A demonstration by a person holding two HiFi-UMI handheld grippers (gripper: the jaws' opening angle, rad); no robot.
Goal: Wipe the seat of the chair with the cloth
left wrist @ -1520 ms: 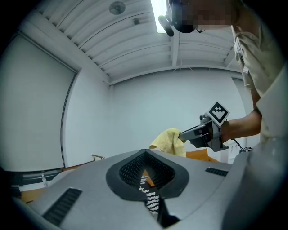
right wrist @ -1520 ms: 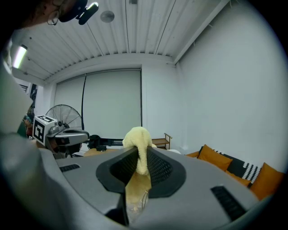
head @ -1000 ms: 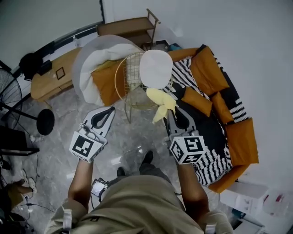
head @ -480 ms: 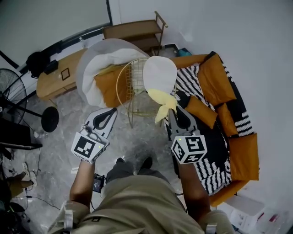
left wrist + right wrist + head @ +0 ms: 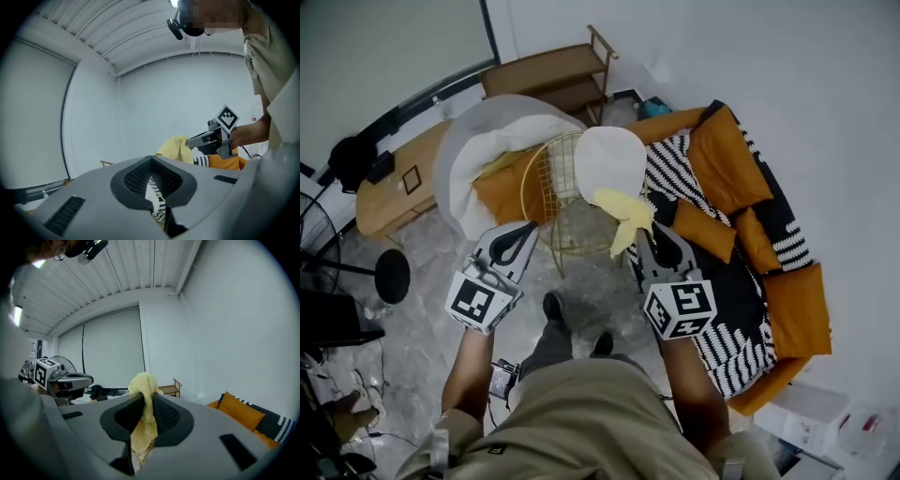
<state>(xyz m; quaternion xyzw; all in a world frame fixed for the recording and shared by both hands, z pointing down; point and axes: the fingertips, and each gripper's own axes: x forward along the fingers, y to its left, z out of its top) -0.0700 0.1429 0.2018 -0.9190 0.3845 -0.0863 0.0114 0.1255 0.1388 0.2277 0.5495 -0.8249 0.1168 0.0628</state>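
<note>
Nearest, just this side of the chair, the person holds out two tools over the grey marble floor (image 5: 581,281). The left hand-held gripper (image 5: 525,229) sits to the left of the chair's near side. Its jaws are pressed almost together with only a thin crack between them, and it holds nothing. The right hand-held gripper (image 5: 643,234) is at the chair's near right side. Its jaws are squeezed tight on the soft yellow cloth (image 5: 623,208), which bunches up above them and hangs down below them. The cloth is right at the near edge of the round white seat (image 5: 609,155) of the gold wire chair (image 5: 546,192). I cannot tell if it is touching the seat yet. Right of the chair is a black and white striped sofa with orange cushions (image 5: 741,323). Beyond the chair stands a small brown wooden shelf (image 5: 553,70) by the wall. I think the step now is bringing the cloth to the seat, and the wiping has hardly begun. Next, the right hand-held gripper should press the cloth flat on the seat and rub it back and forth all over the white part, keeping hold of the cloth.
</note>
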